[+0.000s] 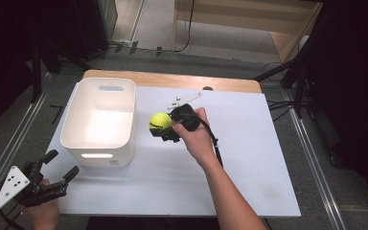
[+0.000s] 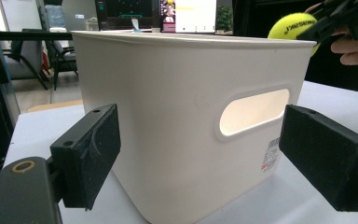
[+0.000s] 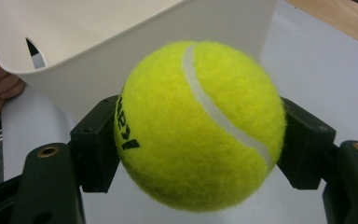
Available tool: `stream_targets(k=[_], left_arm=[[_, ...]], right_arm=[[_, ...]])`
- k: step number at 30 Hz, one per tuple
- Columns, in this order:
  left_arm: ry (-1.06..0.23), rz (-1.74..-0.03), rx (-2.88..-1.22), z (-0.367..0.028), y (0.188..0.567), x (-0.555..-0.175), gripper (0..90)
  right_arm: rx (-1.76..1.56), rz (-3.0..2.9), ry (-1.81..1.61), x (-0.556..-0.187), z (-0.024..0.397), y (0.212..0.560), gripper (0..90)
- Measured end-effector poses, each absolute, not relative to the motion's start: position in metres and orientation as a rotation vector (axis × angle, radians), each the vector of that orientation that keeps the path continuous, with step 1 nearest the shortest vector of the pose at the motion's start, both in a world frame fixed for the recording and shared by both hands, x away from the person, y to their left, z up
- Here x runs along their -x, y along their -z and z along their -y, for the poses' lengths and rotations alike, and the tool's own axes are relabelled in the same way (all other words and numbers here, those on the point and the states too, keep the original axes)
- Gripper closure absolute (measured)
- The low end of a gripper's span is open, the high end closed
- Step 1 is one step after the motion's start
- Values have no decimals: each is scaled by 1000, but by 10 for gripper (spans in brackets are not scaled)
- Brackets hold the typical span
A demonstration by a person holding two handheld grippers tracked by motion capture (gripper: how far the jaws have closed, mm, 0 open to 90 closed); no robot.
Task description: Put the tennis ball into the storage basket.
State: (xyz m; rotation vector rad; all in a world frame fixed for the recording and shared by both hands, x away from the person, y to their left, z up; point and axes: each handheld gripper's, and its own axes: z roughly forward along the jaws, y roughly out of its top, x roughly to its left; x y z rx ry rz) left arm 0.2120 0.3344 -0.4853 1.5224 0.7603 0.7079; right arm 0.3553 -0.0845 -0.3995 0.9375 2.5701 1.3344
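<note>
Right tongs (image 1: 165,128) clamped on fuzzy yellow tennis ball (image 1: 160,120), right of white plastic bin (image 1: 127,115). Left tongs (image 1: 57,168) apart, idle. I judge next: carry ball over bin, release.

Bright overhead light on the table (image 1: 249,158) (dark surroundings), glare inside the bin (image 1: 98,122), sharp focus.

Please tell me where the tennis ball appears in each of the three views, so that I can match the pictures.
High view: tennis ball near the centre, just right of the white bin, in the right claw.
Left gripper view: top right corner, above the bin's rim.
Right gripper view: centre, pressed between the two black jaws.
Shared landmark: the white bin.
</note>
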Motion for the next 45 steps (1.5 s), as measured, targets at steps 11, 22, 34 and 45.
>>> stream_targets(k=[11,22,34,45], left_arm=[[-706,-761,-1519,-334,485,-212,125],[-707,-759,-1524,-334,485,-212,125],[-704,-762,-1528,-334,485,-212,125],[-704,-759,-1528,-334,485,-212,126]], right_arm=[[-874,-2569,-1366,-353,72,381,249],[-839,-2569,-1407,-352,64,371,250],[-814,-2569,-1448,-352,55,368,249],[-774,-2579,-1458,-352,43,362,249]])
